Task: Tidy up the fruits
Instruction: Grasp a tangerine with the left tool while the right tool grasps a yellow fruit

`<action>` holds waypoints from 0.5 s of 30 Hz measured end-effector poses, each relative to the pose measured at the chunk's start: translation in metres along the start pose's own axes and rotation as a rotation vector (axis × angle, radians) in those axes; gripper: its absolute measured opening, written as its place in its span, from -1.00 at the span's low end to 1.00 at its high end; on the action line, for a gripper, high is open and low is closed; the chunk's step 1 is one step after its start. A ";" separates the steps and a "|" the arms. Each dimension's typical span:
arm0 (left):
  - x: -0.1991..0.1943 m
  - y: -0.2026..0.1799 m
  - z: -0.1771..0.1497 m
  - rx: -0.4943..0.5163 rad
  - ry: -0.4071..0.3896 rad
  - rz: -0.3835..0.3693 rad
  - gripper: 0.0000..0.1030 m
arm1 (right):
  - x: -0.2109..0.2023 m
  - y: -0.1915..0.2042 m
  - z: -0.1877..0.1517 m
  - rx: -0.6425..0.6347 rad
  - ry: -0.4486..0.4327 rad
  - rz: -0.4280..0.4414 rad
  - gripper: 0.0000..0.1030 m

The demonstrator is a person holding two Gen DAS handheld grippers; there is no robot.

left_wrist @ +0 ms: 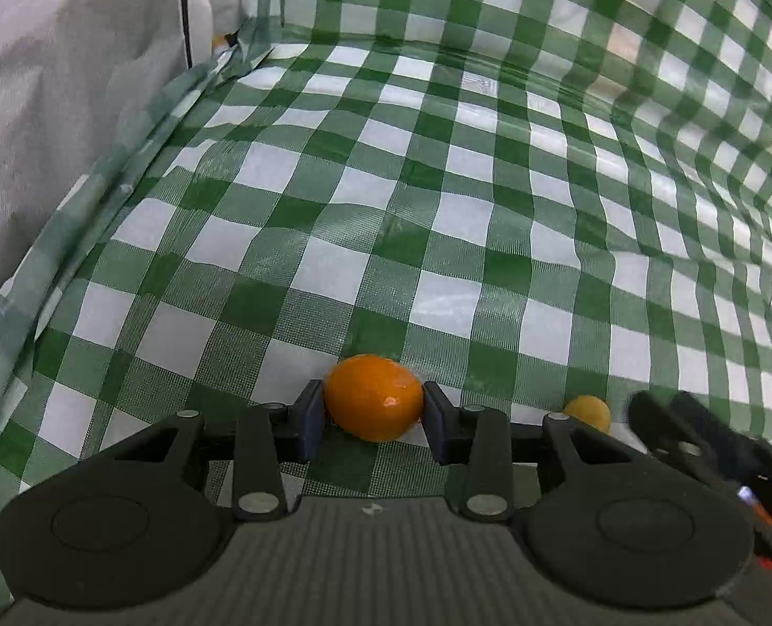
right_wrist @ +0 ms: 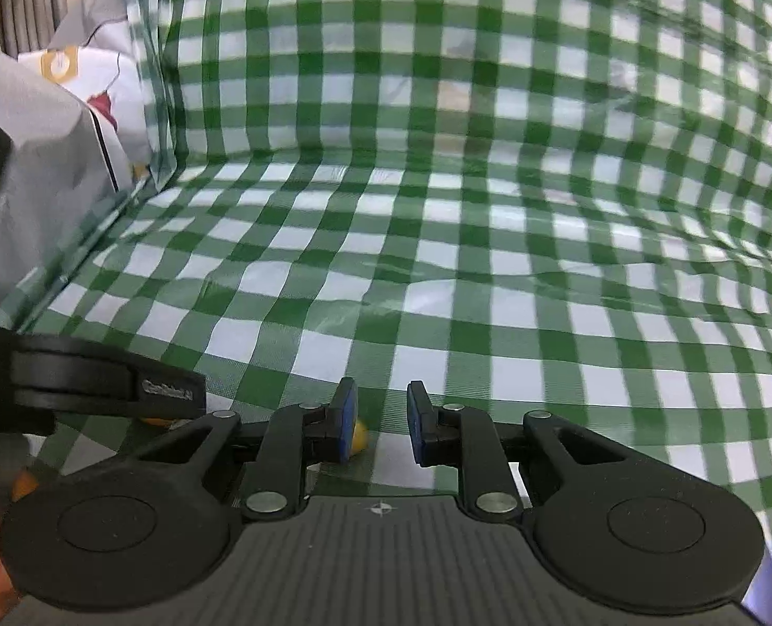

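Two fruits: orange fruit, smaller yellow fruit, both on checked tabletop.
Left claw: I'm pinching the orange.
Right claw: spread, empty.
Progress: early; no container visible.

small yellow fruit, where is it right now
In the left wrist view the small yellow fruit lies on the checked cloth, right of the orange fruit between the left gripper fingers.

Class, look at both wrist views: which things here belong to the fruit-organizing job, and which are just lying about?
Part of the job:
- orange fruit, between the left gripper's jaws
- small yellow fruit, beside it on the cloth
- right gripper, jaws apart

Just lying about:
- green checked cloth
- grey fabric at the left edge
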State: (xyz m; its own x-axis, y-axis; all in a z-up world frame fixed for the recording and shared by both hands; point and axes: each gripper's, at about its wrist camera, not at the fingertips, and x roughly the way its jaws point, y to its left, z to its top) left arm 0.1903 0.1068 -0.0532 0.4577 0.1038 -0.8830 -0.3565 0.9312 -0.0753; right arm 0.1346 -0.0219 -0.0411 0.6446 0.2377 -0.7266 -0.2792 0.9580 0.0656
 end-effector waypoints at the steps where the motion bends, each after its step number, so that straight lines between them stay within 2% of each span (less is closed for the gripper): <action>1: 0.001 0.003 0.003 -0.011 0.004 -0.004 -0.16 | 0.006 0.001 0.001 -0.001 0.011 0.006 -0.50; 4: 0.000 0.008 0.004 -0.035 0.009 -0.010 -0.16 | 0.017 0.005 0.004 -0.001 0.035 0.026 -0.43; 6: 0.004 0.006 0.007 -0.043 0.008 -0.010 -0.16 | 0.020 0.008 0.003 -0.006 0.045 0.053 -0.21; 11: 0.003 0.008 0.007 -0.048 0.010 -0.014 -0.16 | 0.035 0.021 -0.002 -0.068 0.066 0.057 -0.19; 13: 0.000 0.009 0.006 -0.042 0.001 -0.012 -0.16 | 0.041 0.024 -0.003 -0.080 0.070 0.056 -0.42; 14: -0.001 0.008 0.006 -0.038 -0.006 -0.009 -0.16 | 0.043 0.026 -0.004 -0.092 0.066 0.044 -0.65; 15: -0.002 0.009 0.005 -0.031 -0.013 -0.004 -0.16 | 0.043 0.027 -0.004 -0.102 0.061 0.040 -0.75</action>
State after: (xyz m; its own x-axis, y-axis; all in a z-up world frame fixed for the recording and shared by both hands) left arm 0.1900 0.1164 -0.0496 0.4695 0.1046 -0.8767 -0.3798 0.9203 -0.0936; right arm 0.1519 0.0135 -0.0734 0.5879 0.2620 -0.7654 -0.3768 0.9259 0.0275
